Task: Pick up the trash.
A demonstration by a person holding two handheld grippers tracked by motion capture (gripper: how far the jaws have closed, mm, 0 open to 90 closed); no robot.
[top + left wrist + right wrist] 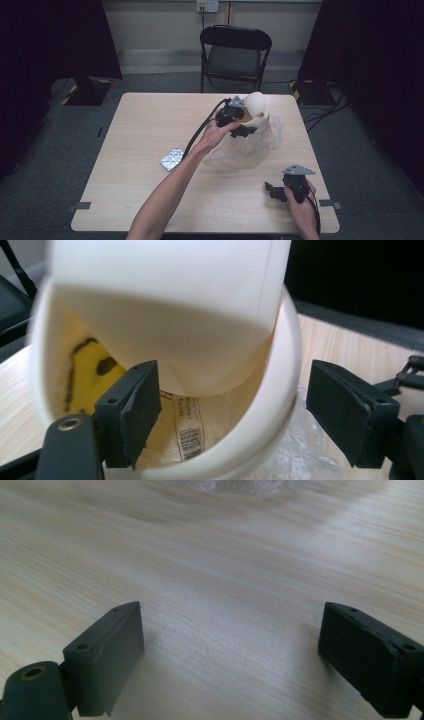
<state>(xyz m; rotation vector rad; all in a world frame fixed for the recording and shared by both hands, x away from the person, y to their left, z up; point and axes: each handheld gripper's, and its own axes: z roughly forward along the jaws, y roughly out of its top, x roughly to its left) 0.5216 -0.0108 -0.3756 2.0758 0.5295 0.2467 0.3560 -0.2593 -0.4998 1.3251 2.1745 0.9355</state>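
High view: left gripper at the rim of a white cup on a clear plastic bag, far side of table; blister pack well apart.

Left gripper view: jaws straddle the cup wall, not pressing yet. Thin rim could slip or buckle, cup may tip.

Right gripper view: right gripper jaws wide, holding nothing, so no support if the cup tips.

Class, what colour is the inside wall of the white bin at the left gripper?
Yellow with black markings on the bin's inside wall; the left gripper view shows it best.
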